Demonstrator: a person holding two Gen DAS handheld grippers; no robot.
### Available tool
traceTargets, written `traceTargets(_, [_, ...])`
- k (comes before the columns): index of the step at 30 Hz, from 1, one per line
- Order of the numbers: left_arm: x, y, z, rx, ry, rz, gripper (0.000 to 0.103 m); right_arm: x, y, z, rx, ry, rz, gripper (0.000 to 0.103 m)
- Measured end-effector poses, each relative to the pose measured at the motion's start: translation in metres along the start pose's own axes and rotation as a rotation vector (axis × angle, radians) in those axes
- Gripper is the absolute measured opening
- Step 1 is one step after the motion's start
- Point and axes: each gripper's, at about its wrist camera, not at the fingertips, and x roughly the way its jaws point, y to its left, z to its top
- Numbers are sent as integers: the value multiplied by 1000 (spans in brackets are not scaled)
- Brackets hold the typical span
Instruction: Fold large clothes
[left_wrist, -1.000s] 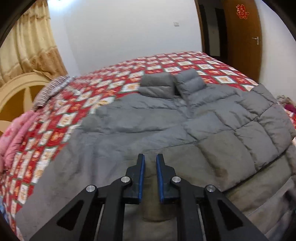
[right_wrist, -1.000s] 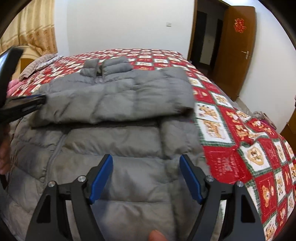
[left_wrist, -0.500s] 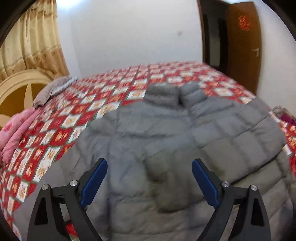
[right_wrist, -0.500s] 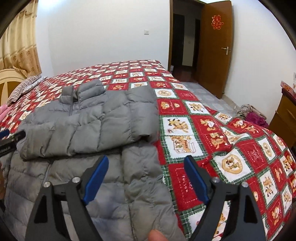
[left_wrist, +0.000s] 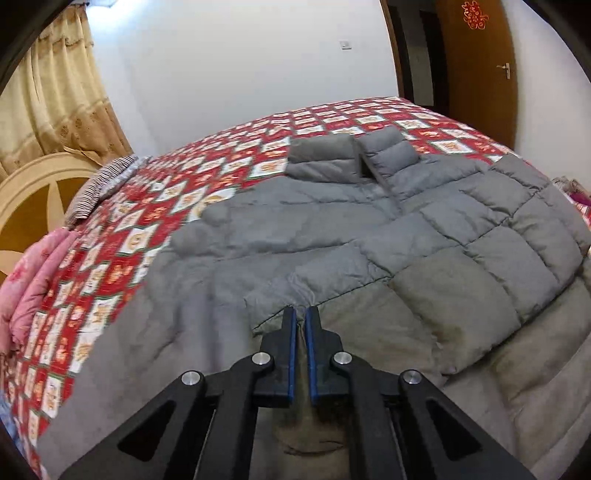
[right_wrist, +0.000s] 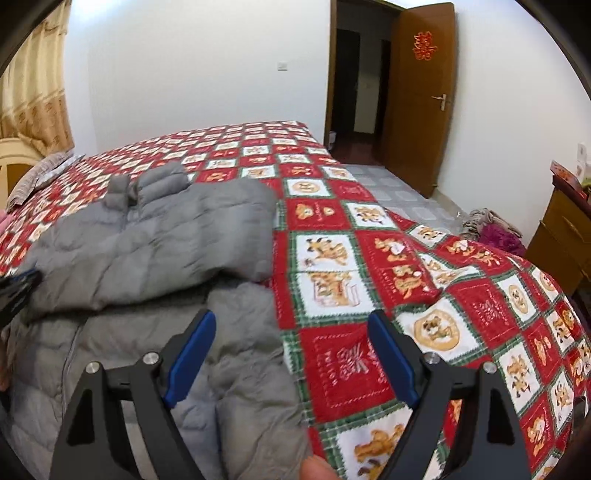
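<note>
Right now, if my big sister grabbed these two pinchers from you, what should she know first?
Left gripper: shut on the sleeve cuff, low over the grey puffer jacket.
Right gripper: open, holding nothing, above the jacket's right edge.
The jacket lies on the red patterned bedspread, collar at the far end.
Done: right sleeve folded across the chest.
Left: place the cuff, then fold the body.

A red patterned quilt (right_wrist: 369, 258) lies before a wooden door (right_wrist: 421, 92).
</note>
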Motion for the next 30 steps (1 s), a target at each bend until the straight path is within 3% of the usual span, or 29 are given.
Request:
traceTargets(8, [-23, 7, 8, 8, -51, 20, 5, 10, 20, 33, -35, -15, 30, 87])
traceTargets(10, [-36, 4, 17, -14, -107, 41, 16, 20, 24, 46, -26, -17, 25, 86])
traceTargets(12, [-45, -3, 28, -42, -150, 26, 82, 35, 30, 57, -22, -40, -2, 83])
traceTargets(13, [-46, -8, 31, -47, -166, 28, 94, 41, 34, 59, -19, -39, 1, 82])
traceTargets(14, [-46, -16, 34, -51, -201, 39, 98, 53, 38, 60, -17, -28, 13, 81])
traceTargets(16, [-34, -32, 36, -16, -187, 41, 98, 74, 44, 59, -22, 11, 35, 80])
traceTargets(22, [30, -52, 21, 33, -21, 53, 98, 132, 46, 29, -12, 203, 97, 80])
traceTargets(24, [42, -47, 13, 2, 0, 29, 98, 136, 34, 23, 58, 195, 155, 83])
traceTargets(30, [58, -38, 10, -61, 40, -34, 99, 134, 41, 17, 34, 184, 128, 85])
